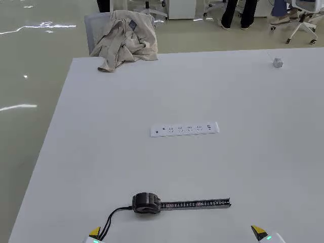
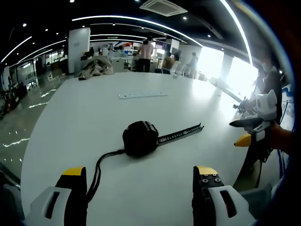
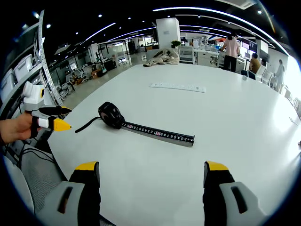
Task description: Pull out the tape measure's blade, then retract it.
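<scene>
HEAD VIEW: On the white workbench (image 1: 152,91) the tape measure (image 1: 147,203) lies near our edge, its blade (image 1: 197,204) drawn out flat to the right of the black case, a black strap (image 1: 112,218) trailing toward us. Our left gripper (image 1: 94,234) and right gripper (image 1: 259,233) just peek in at the bottom, both apart from the tool. A power strip (image 1: 185,129) sits mid-table and a jacket (image 1: 126,40) is heaped at the far corner

LEFT GRIPPER VIEW: We see the left jaws spread wide with nothing between them, the case (image 2: 140,138) ahead on the table and the blade running away to the right. The right gripper shows at the side, well clear of the blade's tip

RIGHT GRIPPER VIEW: The right jaws stand just as wide and hold nothing; the blade's free end (image 3: 190,139) lies ahead of them, untouched

We judge the pull-out to be done, or at least well begun, since the blade is out. The retraction is not yet done, and neither gripper has hold of the tool
</scene>
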Available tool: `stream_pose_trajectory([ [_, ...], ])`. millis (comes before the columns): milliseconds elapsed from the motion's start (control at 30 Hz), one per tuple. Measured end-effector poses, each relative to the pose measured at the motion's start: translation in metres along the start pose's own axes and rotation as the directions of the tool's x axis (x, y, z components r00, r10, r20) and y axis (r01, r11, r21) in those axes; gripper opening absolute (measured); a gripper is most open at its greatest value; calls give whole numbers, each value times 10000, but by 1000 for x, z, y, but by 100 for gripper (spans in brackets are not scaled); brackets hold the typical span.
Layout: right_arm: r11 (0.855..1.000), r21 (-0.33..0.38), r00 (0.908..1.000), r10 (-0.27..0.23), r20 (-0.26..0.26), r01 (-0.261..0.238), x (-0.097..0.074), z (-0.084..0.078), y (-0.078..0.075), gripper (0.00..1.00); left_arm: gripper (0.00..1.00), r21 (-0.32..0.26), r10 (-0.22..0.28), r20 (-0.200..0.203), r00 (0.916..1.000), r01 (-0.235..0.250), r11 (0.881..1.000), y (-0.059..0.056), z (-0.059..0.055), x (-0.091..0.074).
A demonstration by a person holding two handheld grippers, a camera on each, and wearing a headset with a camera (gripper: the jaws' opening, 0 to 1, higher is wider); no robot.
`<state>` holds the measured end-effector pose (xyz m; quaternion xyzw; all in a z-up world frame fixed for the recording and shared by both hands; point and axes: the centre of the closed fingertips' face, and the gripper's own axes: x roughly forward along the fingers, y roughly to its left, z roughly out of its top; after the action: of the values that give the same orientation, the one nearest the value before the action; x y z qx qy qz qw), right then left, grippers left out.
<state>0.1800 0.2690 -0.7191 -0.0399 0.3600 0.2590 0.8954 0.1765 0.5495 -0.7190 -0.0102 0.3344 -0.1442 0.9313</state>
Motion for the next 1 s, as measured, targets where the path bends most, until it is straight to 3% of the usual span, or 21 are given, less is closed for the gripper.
stream_pose_trajectory([
  [167,9998,168,9999,-68,145,65,-10,5,4,96,93,-128,464,104,9989,-462,9988,4,4,-8],
  [467,9996,217,9985,-213,497,203,-25,15,11,96,95,-284,538,-104,9985,-540,9981,-1,7,-15],
  [1000,9995,262,9989,-201,425,190,-35,12,18,99,100,-648,897,98,9959,-889,9939,-11,13,-23],
])
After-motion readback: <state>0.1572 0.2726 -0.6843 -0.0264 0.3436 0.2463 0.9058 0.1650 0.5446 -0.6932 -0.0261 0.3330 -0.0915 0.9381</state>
